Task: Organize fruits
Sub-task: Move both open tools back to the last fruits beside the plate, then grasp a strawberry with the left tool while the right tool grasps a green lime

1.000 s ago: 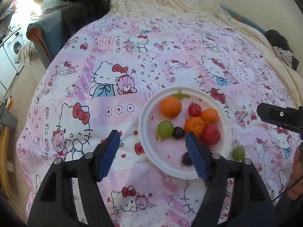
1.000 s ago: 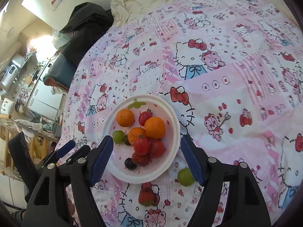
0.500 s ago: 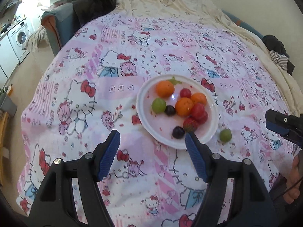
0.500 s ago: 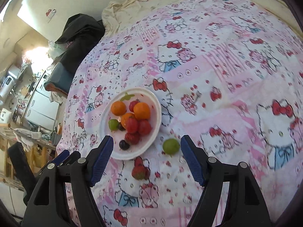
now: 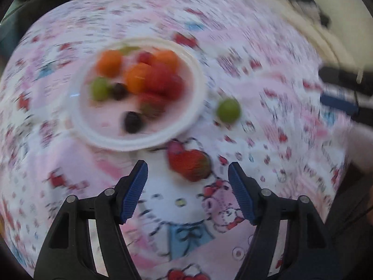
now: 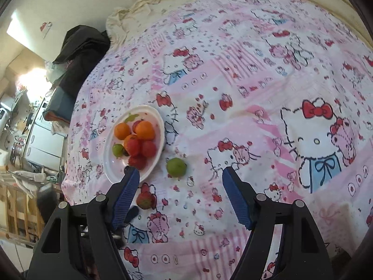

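Your left gripper [image 5: 187, 182] fingers stand released, empty, above a strawberry [image 5: 189, 164] lying on the bedsheet [image 6: 256, 93] just beside the white plate [image 5: 193, 107]. Your right gripper [image 6: 180, 186] is likewise released and empty. A green fruit [image 6: 176, 167] lies beside the plate, which holds oranges, red fruits and grapes.

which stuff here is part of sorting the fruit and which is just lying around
Part of the job: white plate of fruit, loose strawberry, loose green fruit, both on the bedspread.

Just lying about: dark clothing, cream sheet, kitchen clutter.
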The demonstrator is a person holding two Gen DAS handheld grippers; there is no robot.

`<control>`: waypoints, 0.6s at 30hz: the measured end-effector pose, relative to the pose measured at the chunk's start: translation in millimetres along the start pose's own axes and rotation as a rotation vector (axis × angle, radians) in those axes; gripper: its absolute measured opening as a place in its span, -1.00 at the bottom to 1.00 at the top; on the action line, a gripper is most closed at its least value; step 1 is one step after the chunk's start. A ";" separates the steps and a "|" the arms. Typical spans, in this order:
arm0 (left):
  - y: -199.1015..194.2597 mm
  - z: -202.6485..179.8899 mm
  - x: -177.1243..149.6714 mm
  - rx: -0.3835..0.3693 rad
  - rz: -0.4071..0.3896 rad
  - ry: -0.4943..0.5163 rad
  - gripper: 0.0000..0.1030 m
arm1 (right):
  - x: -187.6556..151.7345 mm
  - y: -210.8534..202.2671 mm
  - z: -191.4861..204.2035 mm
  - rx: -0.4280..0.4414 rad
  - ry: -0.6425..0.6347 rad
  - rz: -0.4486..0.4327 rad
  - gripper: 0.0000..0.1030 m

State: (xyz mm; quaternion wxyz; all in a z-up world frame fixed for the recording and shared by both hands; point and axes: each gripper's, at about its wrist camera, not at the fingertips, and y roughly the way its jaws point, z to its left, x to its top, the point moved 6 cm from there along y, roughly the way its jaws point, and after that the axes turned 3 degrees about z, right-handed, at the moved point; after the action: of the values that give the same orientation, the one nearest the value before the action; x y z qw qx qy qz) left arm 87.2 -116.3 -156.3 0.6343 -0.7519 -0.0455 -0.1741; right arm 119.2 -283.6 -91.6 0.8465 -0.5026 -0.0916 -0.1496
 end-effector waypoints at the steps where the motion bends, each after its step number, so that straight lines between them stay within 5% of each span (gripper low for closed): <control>1: 5.4 -5.1 0.6 0.005 0.008 0.025 0.27 | -0.7 1.0 -2.2 -0.002 0.007 0.005 0.48; 4: 14.6 -8.7 0.0 0.060 0.005 0.065 0.01 | -1.8 3.5 -5.3 -0.018 0.008 0.012 0.48; 10: 18.0 -2.8 -5.2 0.054 0.004 0.094 -0.38 | -1.3 15.6 -3.4 -0.030 0.002 0.036 0.48; 18: -15.5 7.2 -4.5 0.012 -0.044 0.039 -0.46 | 0.0 40.0 3.3 -0.057 -0.019 0.084 0.48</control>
State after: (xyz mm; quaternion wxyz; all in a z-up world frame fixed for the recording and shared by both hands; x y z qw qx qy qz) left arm 80.0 -105.6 -144.2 0.6355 -0.7434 -0.0508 -0.2025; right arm 133.0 -262.6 -123.0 0.8364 -0.5314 -0.0739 -0.1117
